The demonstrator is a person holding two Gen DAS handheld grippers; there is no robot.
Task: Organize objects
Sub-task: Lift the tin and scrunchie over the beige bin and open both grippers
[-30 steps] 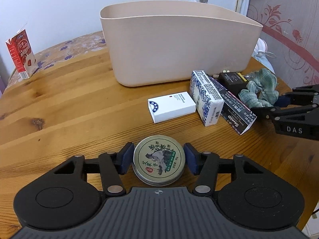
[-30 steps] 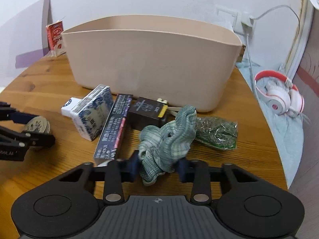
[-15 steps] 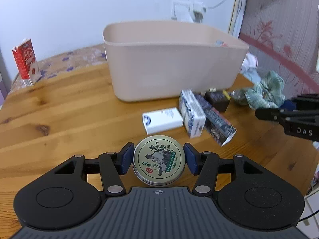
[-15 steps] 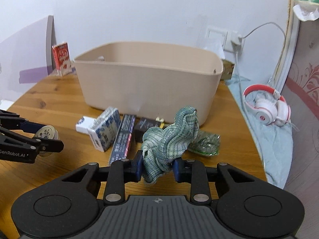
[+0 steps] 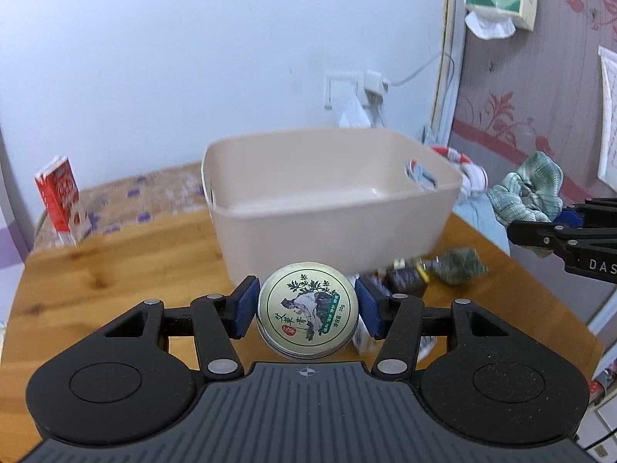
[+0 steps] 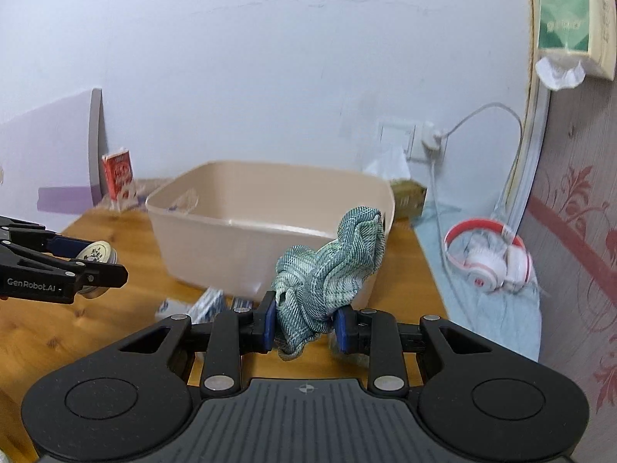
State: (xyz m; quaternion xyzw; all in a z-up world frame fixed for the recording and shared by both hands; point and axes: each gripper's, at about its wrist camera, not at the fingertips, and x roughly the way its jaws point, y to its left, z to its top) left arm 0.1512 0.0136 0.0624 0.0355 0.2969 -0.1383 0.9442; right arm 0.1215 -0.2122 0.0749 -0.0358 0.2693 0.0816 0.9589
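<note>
Left gripper: jaws pinching a round tin by its rim, 1 blue pad on each side. The tin is held clear of the wooden table, lid facing up, with a green plant drawing and a red seal on it. In the right wrist view the same tin sits between the left gripper's fingers, level with the near wall of the bin.

Right gripper: jaws pinching a crumpled green checked cloth, which bunches upward above the pads and is off the table. From the left wrist view the cloth hangs at the right gripper's tips, right of the bin.

Beige plastic bin: upright on the table, open top, handle slots in both end walls. What lies inside cannot be told.

On the table at the bin's near wall: a dark box and a green packet. A red carton stands at the far left edge. Red and white headphones lie on a blue cloth to the right
</note>
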